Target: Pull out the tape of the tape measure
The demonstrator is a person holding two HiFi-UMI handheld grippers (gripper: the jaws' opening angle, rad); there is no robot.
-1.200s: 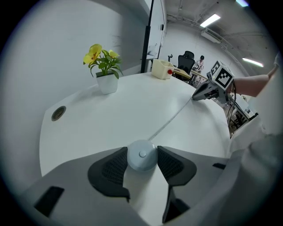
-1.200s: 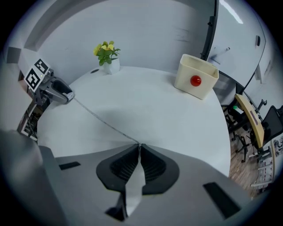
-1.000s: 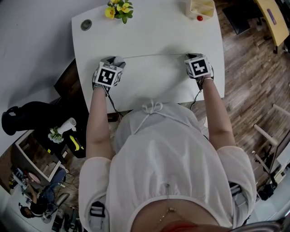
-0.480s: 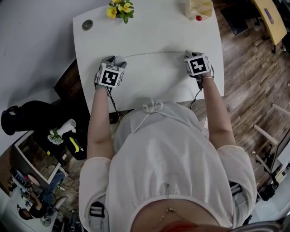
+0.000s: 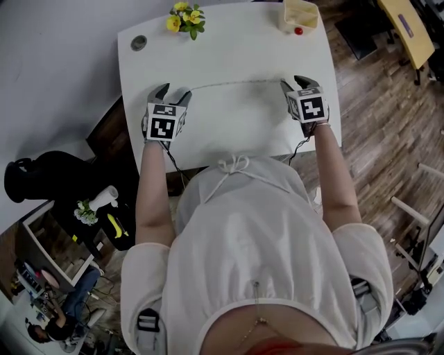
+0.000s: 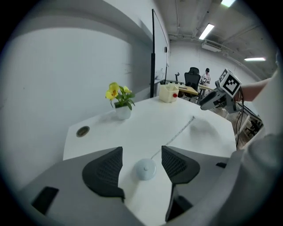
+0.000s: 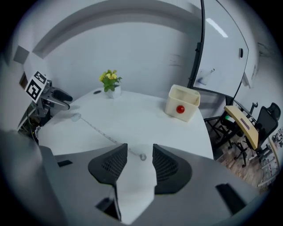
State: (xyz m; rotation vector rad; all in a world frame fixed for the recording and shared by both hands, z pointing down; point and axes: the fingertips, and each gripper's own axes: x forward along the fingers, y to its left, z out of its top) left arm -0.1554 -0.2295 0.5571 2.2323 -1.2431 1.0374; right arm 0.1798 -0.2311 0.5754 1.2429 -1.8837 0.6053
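Print: the only markings I can read are the black-and-white square marker patterns on the two gripper cubes, and they carry no letters.

Far left of the head view: the left gripper [image 5: 173, 91] is over the left part of the white table [image 5: 229, 55]. Its jaws stand wide and have just been opening. In the left gripper view, the round pale tape measure case [image 6: 145, 169] lies flat on the table between the pads, touching neither of them.

Centre: the tape [image 5: 236, 84] is drawn out of the case. Its long axis runs left to right across the head view, roughly parallel to the table's near edge, with a slight bow. The case is at the left end and the free end is at the right. In the left gripper view the tape leads from the case up and to the right.

Right: the right gripper [image 5: 295, 83] has its jaws part open, and they have just been opening. In the right gripper view, the tape's end ring [image 7: 142, 156] lies on the table between the pads and is not pinched.

Top edge, left to right: a round cable grommet [image 5: 139, 42], a pot of yellow flowers [image 5: 184, 14], and a cream box with a red ball [image 5: 300, 14].
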